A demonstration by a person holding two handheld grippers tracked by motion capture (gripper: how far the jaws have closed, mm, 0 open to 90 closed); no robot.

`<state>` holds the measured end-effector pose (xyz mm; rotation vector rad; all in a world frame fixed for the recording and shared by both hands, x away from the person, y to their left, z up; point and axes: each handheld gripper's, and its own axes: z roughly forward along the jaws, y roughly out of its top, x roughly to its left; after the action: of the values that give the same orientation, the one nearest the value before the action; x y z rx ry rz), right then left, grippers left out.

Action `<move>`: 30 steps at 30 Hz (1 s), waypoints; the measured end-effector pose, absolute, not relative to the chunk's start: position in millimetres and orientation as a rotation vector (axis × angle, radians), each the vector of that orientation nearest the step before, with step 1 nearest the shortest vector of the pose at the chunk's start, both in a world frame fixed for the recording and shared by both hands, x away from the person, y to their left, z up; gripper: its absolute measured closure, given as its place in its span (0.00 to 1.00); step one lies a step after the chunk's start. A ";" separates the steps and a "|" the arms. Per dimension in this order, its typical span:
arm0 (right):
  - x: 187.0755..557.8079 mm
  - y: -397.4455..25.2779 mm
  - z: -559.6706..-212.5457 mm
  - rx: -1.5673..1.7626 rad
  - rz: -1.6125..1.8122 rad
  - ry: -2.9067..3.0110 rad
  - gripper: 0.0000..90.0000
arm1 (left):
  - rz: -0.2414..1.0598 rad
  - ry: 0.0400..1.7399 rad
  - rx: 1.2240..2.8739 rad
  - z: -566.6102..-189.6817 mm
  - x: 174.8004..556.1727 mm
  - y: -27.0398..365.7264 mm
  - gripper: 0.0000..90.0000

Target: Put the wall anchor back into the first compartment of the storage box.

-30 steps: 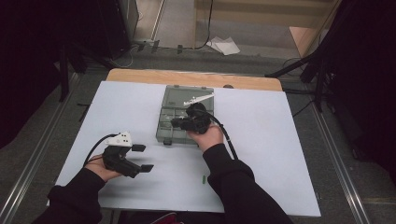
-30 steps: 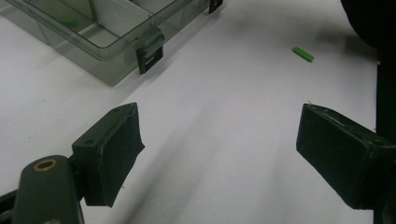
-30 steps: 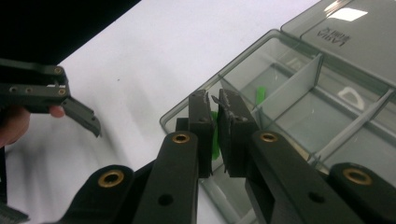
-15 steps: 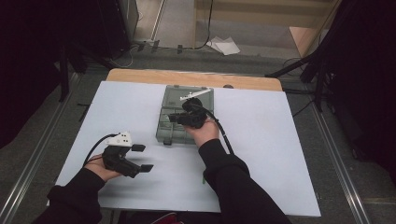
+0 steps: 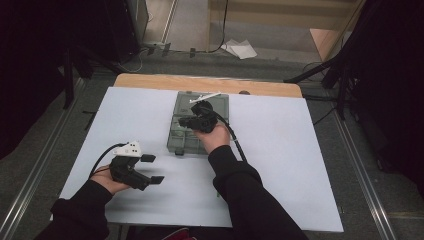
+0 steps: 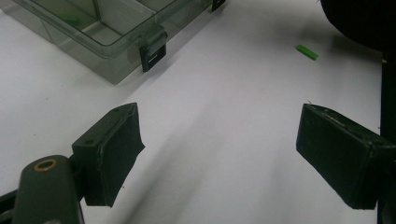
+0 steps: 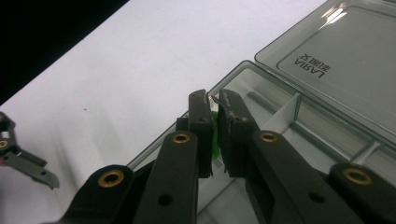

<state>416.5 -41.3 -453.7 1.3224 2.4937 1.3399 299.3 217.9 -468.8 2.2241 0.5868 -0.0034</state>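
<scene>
The right hand-held gripper (image 7: 214,126) hangs over the clear compartment box (image 5: 186,135) near the middle of the table's (image 5: 300,150) far edge, jaws clamped on a small green piece (image 7: 215,135). The left hand-held gripper (image 5: 149,169), jaws wide apart, rests near the table's near-left corner. Another green piece (image 6: 307,52) lies on the table.

Small green piece (image 7: 214,135) pinched upright between fingers (image 7: 201,126) over the open clear organizer box (image 7: 299,116)
</scene>
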 end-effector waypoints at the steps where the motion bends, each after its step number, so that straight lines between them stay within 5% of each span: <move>1: 417.4 -40.9 -454.3 1.318 1.338 2.492 0.95 | -0.003 0.587 2.225 -468.8 299.3 217.9 0.15; 30: 433.1 -22.7 -472.5 1.323 1.200 2.500 0.94 | -0.003 0.583 2.227 -469.0 299.2 217.8 0.15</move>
<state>433.1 -22.7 -472.5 1.3232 2.5001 1.2003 299.2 217.8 -469.0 2.2268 0.5828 -0.0034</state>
